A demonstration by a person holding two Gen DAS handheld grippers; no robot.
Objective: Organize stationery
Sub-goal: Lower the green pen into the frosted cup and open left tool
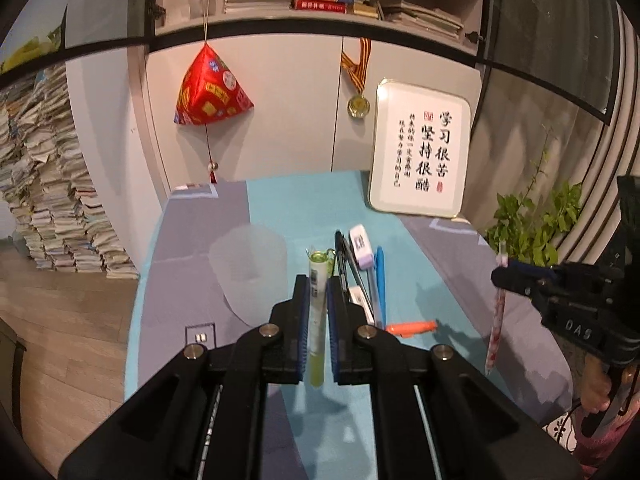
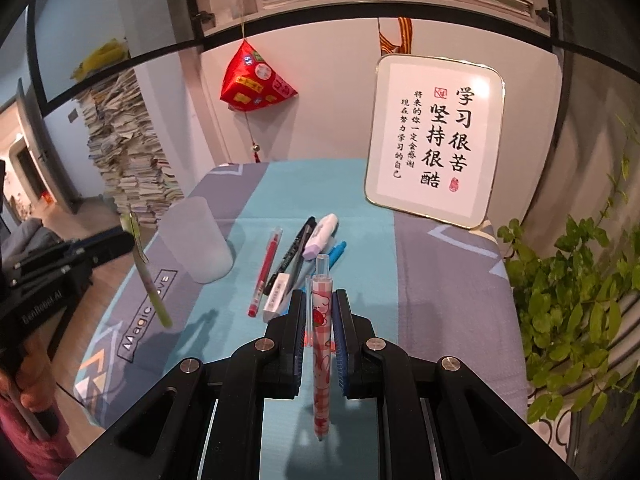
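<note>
Left gripper [image 1: 318,292] jaws clamp green pen [image 1: 316,320], right gripper [image 2: 318,312] jaws clamp pink pen [image 2: 322,344]; both lifted upright, likely bound for frosted cup [image 2: 196,240] beside loose pens.

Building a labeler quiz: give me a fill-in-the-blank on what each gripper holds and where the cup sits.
1. The left gripper is shut on a ____ pen.
2. The right gripper is shut on a pen whose pattern is pink and ____.
3. The frosted cup stands to the ____ of the loose pens on the mat.

Missing words: green; white; left
</note>
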